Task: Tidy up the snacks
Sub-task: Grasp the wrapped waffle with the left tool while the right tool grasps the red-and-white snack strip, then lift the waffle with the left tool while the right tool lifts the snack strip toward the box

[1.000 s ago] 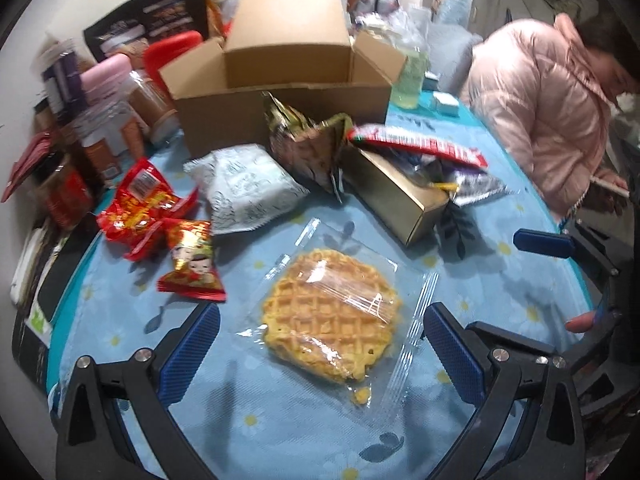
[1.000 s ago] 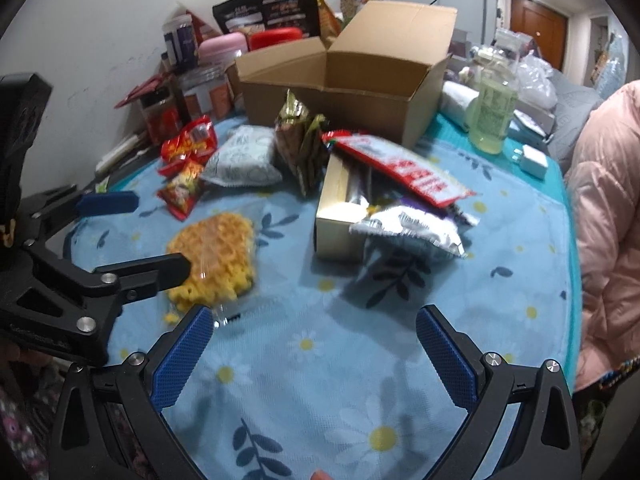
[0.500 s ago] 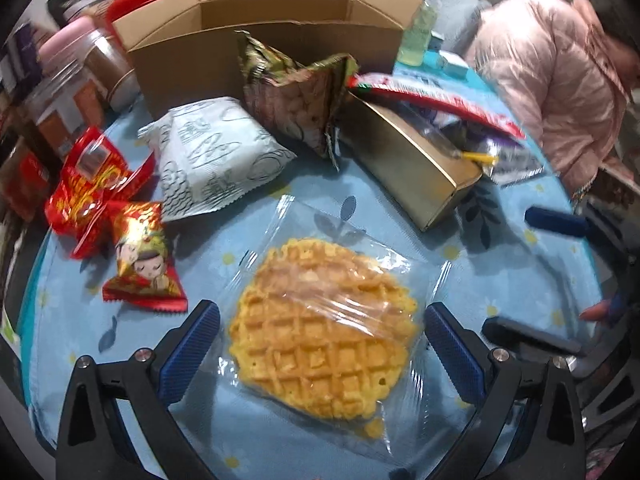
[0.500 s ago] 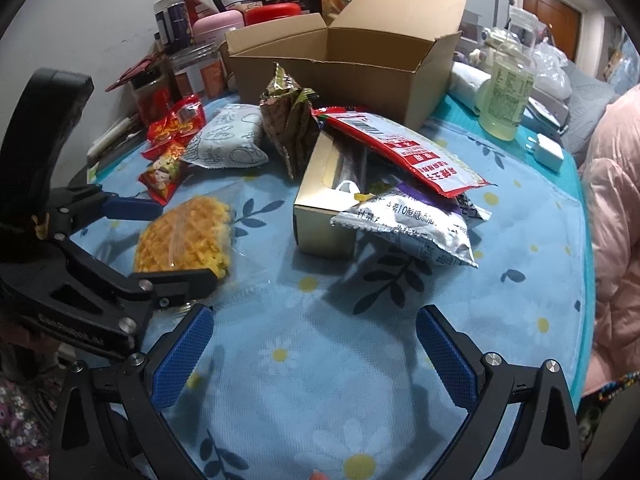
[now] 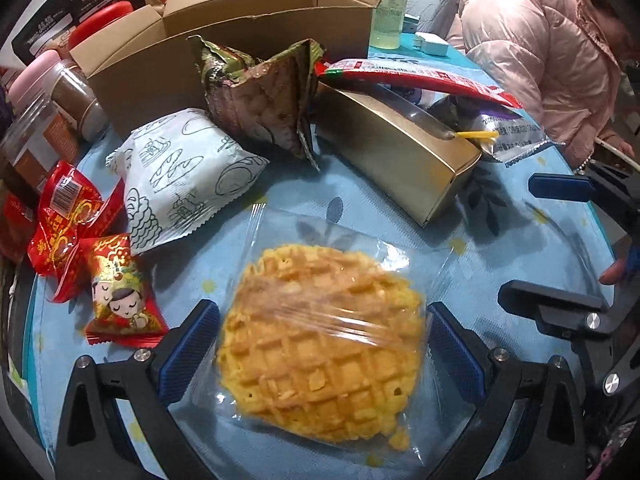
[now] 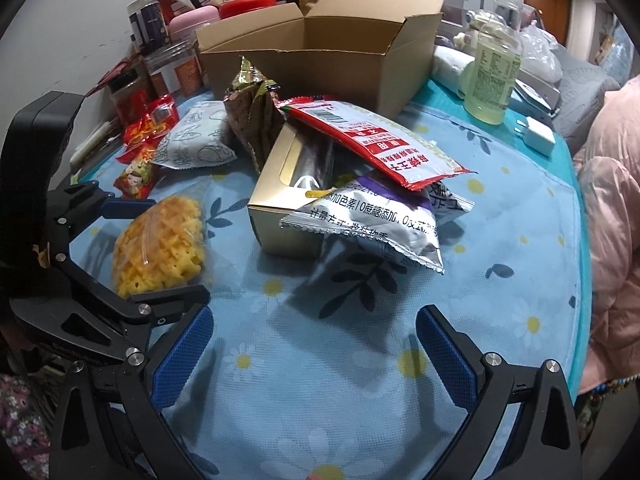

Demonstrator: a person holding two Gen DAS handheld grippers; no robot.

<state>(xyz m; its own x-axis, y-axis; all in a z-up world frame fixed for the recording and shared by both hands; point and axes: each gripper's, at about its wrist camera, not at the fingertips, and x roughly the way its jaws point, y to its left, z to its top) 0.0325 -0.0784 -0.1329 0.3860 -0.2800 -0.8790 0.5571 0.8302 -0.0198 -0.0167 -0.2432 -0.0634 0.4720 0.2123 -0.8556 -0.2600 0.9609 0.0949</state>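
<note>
A waffle in a clear wrapper (image 5: 320, 344) lies on the blue flowered cloth (image 5: 520, 248). My left gripper (image 5: 320, 348) is open, with its blue pads on either side of the waffle; the waffle also shows in the right wrist view (image 6: 160, 240). My right gripper (image 6: 312, 352) is open and empty above bare cloth. An open cardboard box (image 6: 320, 52) stands at the back. In front of it lie a gold box (image 5: 396, 148), a white bread packet (image 5: 188, 176), a green-brown packet (image 5: 264, 100), red candy packets (image 5: 80, 236), a red pouch (image 6: 380, 140) and a silver pouch (image 6: 372, 224).
Jars and tins (image 5: 56, 104) line the wall at the left. A bottle of pale liquid (image 6: 492, 72) and a white charger (image 6: 536, 136) stand at the back right. A person in a pink jacket (image 5: 540, 52) is at the table's right side.
My left gripper has moved forward and down, so its open pads now flank the waffle. My right gripper has moved a little closer to the pile of snacks.
</note>
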